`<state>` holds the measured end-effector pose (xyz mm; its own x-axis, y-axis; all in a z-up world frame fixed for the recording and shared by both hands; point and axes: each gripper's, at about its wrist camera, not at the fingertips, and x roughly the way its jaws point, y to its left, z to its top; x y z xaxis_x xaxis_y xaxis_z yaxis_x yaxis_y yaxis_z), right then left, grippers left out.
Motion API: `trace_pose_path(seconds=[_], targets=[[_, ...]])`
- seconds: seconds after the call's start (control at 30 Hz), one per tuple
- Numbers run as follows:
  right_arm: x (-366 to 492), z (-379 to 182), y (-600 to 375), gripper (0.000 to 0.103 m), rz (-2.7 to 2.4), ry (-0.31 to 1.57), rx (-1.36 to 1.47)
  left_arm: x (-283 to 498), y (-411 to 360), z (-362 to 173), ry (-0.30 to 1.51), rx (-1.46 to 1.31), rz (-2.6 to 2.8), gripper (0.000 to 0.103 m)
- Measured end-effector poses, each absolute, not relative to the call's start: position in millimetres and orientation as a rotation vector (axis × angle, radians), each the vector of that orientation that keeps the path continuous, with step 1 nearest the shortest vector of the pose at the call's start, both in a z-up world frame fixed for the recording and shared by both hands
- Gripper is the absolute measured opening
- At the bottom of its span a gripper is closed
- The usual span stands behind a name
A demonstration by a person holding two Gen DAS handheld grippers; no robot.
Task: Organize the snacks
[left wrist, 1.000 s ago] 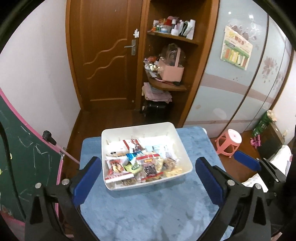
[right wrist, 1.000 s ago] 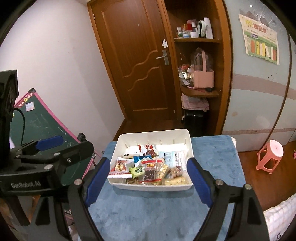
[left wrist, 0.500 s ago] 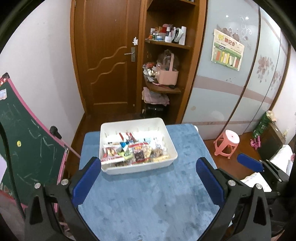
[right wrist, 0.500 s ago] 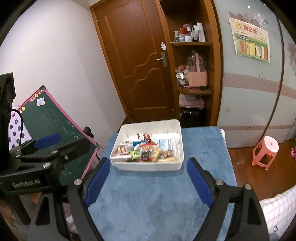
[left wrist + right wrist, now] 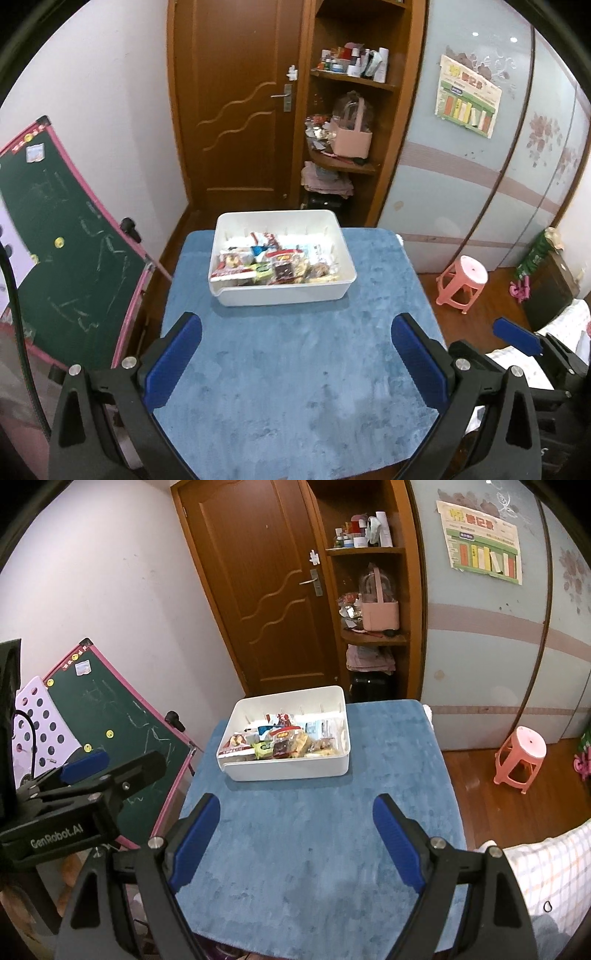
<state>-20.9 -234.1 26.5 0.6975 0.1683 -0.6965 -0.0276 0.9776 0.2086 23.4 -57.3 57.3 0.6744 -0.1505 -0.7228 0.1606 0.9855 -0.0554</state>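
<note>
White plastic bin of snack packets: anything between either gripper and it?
Nothing visible. Only bare blue cloth lies between the open left gripper, the open right gripper and the white plastic bin.

A pink stool (image 5: 463, 284) stands on the floor beside the chalkboard-flanked blue table (image 5: 295, 387).

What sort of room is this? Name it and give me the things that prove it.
Most likely a bedroom or child's room in a home. A wooden door stands beside a corner shelf crowded with bottles and a pink bag, there is a small chalkboard easel and a pink plastic stool, and checked bedding shows at the edge.
</note>
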Motion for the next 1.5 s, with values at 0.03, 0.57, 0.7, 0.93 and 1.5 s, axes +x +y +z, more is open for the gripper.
trace_pose_path(seconds=[0.03, 0.57, 0.7, 0.93, 1.5], targets=[[-24.4, 26.5, -234.6, 0.086, 0.115, 0.791, 0.193, 19.4, -56.1, 56.2, 0.811, 0.018, -0.160, 0.102], [-47.8, 23.2, -234.4, 0.086, 0.087, 0.793, 0.223, -27.1, -50.9, 34.8, 0.884, 0.043, -0.127, 0.102], [-53.8, 26.7, -234.4, 0.086, 0.070, 0.770, 0.217, -29.1, -52.1, 40.6, 0.869, 0.057, -0.125, 0.102], [-60.0, 29.1, -233.1, 0.086, 0.045, 0.761, 0.212, -34.3, -52.3, 47.0, 0.833, 0.077, -0.120, 0.102], [-61.0, 30.0, -224.5, 0.086, 0.027, 0.763, 0.172, -32.4, -44.4, 51.4, 0.825, 0.055, -0.108, 0.102]])
